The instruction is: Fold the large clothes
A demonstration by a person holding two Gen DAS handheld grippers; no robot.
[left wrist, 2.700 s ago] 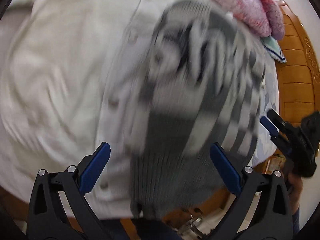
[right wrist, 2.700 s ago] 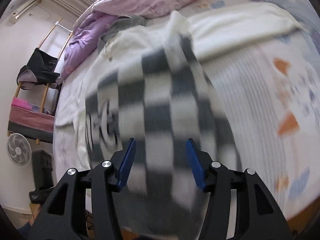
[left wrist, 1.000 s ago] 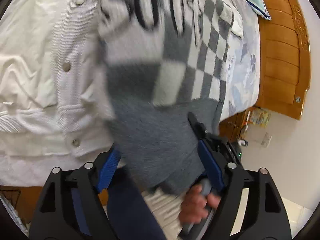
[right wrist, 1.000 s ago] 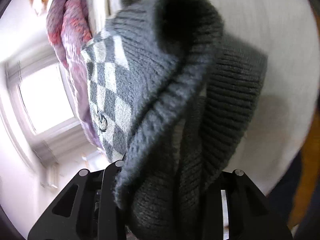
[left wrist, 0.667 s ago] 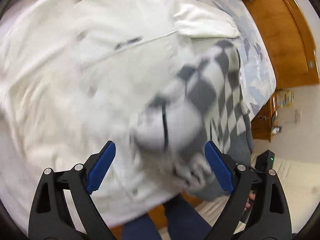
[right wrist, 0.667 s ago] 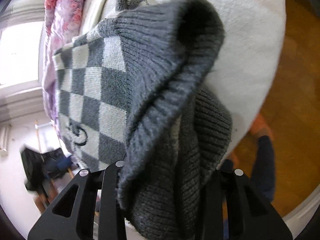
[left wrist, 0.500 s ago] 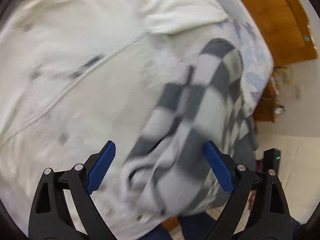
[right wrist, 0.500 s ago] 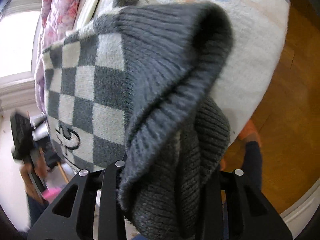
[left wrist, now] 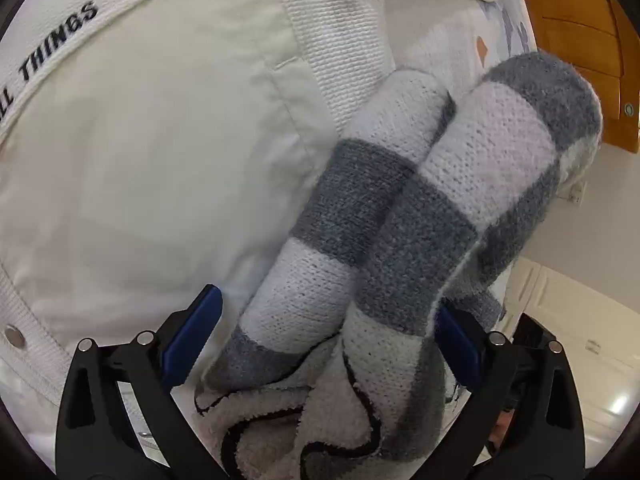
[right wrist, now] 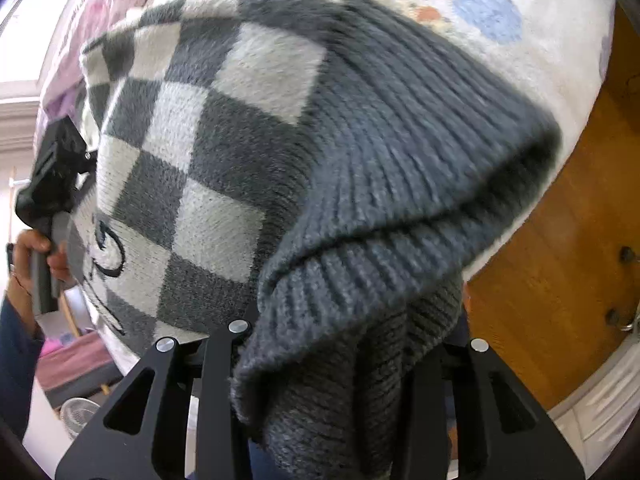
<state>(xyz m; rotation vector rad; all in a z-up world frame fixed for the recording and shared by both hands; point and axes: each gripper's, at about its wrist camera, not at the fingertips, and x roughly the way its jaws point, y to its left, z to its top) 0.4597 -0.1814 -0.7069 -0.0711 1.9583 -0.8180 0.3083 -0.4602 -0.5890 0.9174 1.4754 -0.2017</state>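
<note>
Left gripper (left wrist: pixel 326 344): jaws wide and closing, a bunched fold of the checkered sweater (left wrist: pixel 404 216) between them, pads not pressing.
Right gripper (right wrist: pixel 324 364): jaws clamped on the sweater's grey ribbed hem (right wrist: pixel 400 240).
Sweater: draped over a white jacket (left wrist: pixel 152 128) on the bed (right wrist: pixel 560 40).

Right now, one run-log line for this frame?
step: fold checkered sweater | right gripper: shut on ribbed hem | left gripper: closing, folds between jaws, ungripped | under: white jacket
</note>
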